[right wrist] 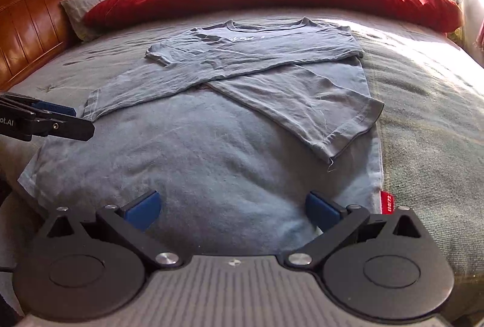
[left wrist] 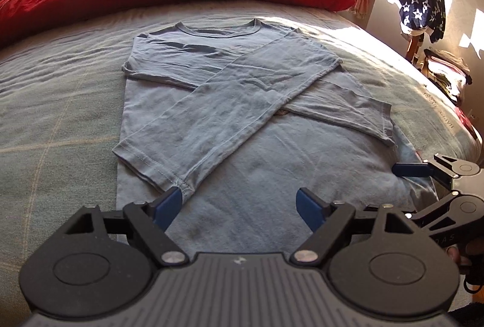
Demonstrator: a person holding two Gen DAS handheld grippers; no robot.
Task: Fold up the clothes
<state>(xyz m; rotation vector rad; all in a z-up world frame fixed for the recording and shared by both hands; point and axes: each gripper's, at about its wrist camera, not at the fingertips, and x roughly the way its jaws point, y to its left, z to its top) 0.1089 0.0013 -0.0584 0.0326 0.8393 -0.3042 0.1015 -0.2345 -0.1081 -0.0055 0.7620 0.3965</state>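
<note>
Blue shirt [left wrist: 242,127]: flat on bed [left wrist: 60,103], sleeves crossed over the front
Left gripper [left wrist: 239,203]: wide, nothing between its fingers
Right gripper [right wrist: 233,206]: wide, over the hem

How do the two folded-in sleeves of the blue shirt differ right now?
The sleeve from the left shoulder lies underneath; the sleeve from the right shoulder crosses over it. The upper one's cuff ends by the left gripper; the lower one's cuff reaches the shirt's right edge. Both lie flat, forming an X.
</note>
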